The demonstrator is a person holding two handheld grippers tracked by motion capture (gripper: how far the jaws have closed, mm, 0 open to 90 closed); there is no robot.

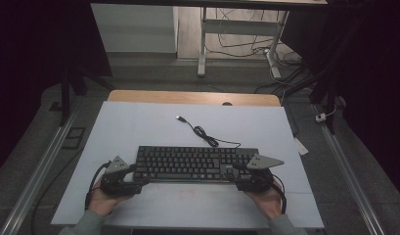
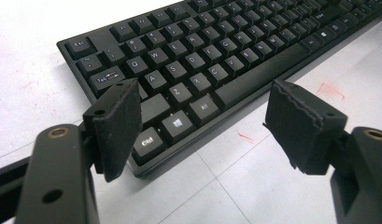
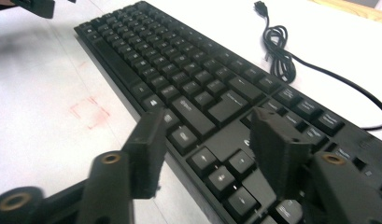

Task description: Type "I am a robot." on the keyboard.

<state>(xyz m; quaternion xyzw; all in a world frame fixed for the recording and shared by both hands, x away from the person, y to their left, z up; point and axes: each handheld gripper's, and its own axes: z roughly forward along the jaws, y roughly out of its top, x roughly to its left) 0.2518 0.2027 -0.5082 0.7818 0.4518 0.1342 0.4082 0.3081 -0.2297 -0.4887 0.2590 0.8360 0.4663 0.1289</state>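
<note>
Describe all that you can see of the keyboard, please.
The keyboard is black, full-size, seemingly plastic, with white key legends. It lies flat near the front of the white table. Its black cable runs back in a loose coil to a free plug. A gripper stands at each end; no contact is clear.

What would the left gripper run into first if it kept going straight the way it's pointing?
Most likely the keyboard: the left gripper has its open jaws aimed at the near left corner, around the Ctrl and Alt keys. Depth is hard to judge, but nothing lies between.
</note>
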